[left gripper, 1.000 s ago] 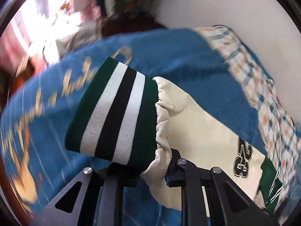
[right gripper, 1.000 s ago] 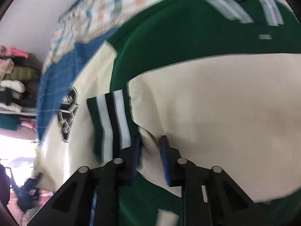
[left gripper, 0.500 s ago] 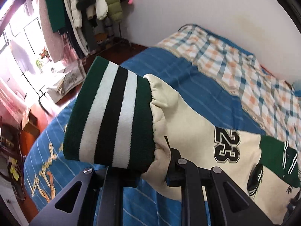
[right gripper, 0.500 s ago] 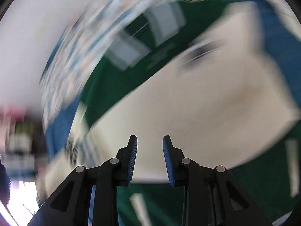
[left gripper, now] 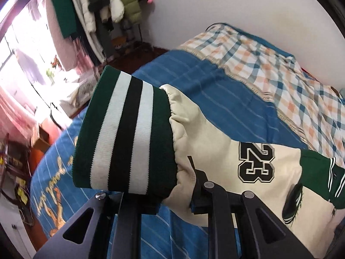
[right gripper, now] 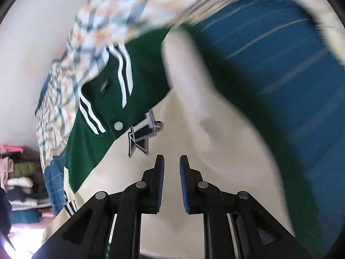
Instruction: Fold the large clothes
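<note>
A green and cream varsity jacket lies on the bed. In the left wrist view my left gripper point(left gripper: 170, 196) is shut on its cream sleeve point(left gripper: 207, 142) just behind the green, white and black striped cuff point(left gripper: 125, 138), held above the bed; the sleeve bears a "23" patch point(left gripper: 256, 164). In the right wrist view my right gripper point(right gripper: 171, 168) is open and empty, hovering over the jacket's cream sleeve point(right gripper: 215, 142) beside the green body point(right gripper: 138, 79) with a star patch point(right gripper: 140, 136) and snap button point(right gripper: 118, 126).
The bed has a blue striped sheet point(left gripper: 215, 90) and a plaid blanket point(left gripper: 291, 75) against the white wall. A rack of hanging clothes point(left gripper: 97, 15) stands past the bed's foot near a bright window. Stacked clothes point(right gripper: 21, 179) show at the right view's left edge.
My right gripper let go of the sleeve near the cuff, opened and swung over the jacket's body. My left gripper lifted the cuff higher, still shut on it.
</note>
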{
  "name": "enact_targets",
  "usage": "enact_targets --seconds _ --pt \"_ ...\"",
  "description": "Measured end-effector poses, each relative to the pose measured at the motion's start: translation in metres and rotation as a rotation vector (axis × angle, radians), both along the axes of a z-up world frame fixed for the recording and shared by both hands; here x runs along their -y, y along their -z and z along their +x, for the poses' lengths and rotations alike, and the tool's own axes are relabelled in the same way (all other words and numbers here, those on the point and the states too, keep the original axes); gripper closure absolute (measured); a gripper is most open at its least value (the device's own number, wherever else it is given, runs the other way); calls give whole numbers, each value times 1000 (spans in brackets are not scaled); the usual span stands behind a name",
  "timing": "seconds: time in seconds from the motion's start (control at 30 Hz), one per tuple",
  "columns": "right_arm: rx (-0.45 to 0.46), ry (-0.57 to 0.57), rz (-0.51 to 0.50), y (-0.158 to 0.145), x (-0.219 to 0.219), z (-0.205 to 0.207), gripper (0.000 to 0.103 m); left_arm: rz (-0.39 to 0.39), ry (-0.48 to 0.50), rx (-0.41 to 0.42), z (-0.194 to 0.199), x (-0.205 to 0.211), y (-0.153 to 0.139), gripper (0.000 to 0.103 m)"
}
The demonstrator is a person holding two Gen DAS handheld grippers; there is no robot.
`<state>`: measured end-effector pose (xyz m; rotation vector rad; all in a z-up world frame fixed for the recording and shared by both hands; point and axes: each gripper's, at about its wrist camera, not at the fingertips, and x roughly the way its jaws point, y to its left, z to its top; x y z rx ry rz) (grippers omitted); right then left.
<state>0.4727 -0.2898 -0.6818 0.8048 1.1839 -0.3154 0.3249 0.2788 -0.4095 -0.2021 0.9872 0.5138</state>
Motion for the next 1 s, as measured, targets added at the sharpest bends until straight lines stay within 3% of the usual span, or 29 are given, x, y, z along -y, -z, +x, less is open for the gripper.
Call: enact_targets --seconds 0.03,0.1,0.13,0.17,0.27,0.3,0.33,0.37,0.4,0.5,0.6,0.7,0.87,1.0 --pt "-41 18 -32 1 1 -12 87 21 12 9 0 5 -8 87" --pt "-226 35 -69 32 6 -31 89 60 42 25 1 18 -23 88" --pt "-256 48 -16 55 9 -40 92 83 64 37 3 29 -34 88" --pt "-251 45 -11 60 11 -42 94 97 82 36 4 35 -39 88" --pt "-250 -1 -91 35 0 -28 86 126 159 44 10 70 -61 88" --pt "-254 -15 -142 23 -6 -23 80 127 176 49 11 77 -65 88" --pt "-261 -31 -202 12 -13 -18 55 125 218 56 13 97 -73 88" --pt "-263 -49 -255 4 -21 -13 39 126 249 57 14 112 -78 88" --pt "-263 -70 -310 -4 -29 -10 16 123 282 56 16 130 -83 88" --pt "-278 -121 -396 -12 -51 5 15 81 402 43 19 195 -89 89" --pt "-260 -147 -351 -11 -60 4 15 22 529 22 16 267 -86 89" --pt "-241 -140 -322 -12 -54 -26 16 -30 655 0 10 344 -75 89" --pt "-226 -54 -246 -19 -10 -83 15 -154 816 -86 3 467 -38 90" --pt "-243 4 -188 -2 43 -121 15 -181 903 -158 -3 553 0 90"
